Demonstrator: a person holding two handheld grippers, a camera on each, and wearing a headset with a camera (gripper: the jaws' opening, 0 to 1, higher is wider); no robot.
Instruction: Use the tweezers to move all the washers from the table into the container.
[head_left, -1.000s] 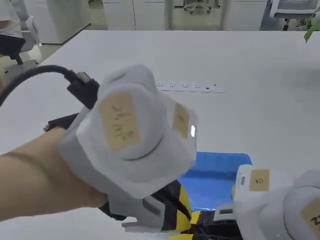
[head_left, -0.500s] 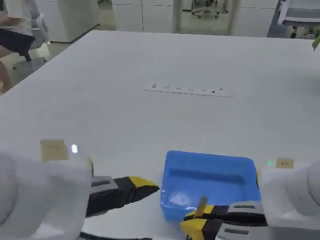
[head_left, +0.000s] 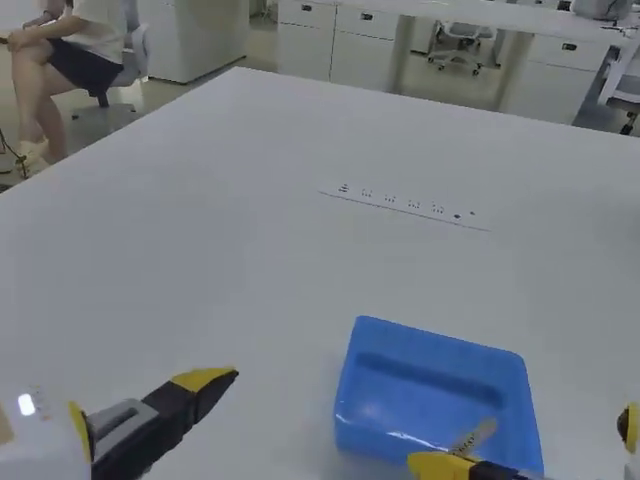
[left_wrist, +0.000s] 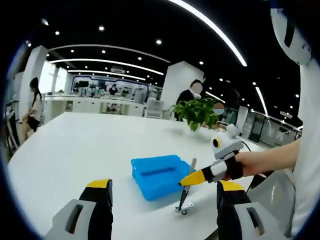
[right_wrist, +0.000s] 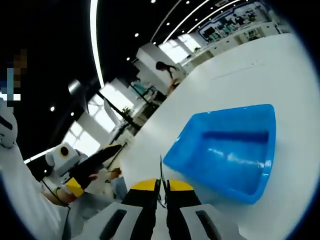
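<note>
The blue container (head_left: 430, 385) stands on the white table, near its front, and looks empty. My right gripper (right_wrist: 161, 186) is shut on a pair of thin metal tweezers (right_wrist: 160, 172). In the left gripper view the tweezers (left_wrist: 188, 186) point down from the right gripper (left_wrist: 202, 175), and their tips meet small metal washers (left_wrist: 184, 209) on the table just in front of the container (left_wrist: 157, 175). My left gripper (left_wrist: 162, 192) is open and holds nothing, left of the container. The head view has the left gripper (head_left: 205, 382) at bottom left and the tweezers (head_left: 472, 436) over the container's near rim.
A strip of small dark marks (head_left: 405, 203) lies across the table (head_left: 250, 230) further back. A person sits on a chair (head_left: 60, 50) beyond the far left corner. Cabinets and office chairs stand behind the table. A potted plant (left_wrist: 197, 112) stands far off.
The left gripper has dropped from right in front of the head camera to the lower left. The head view has shifted, so more of the table and container shows.
</note>
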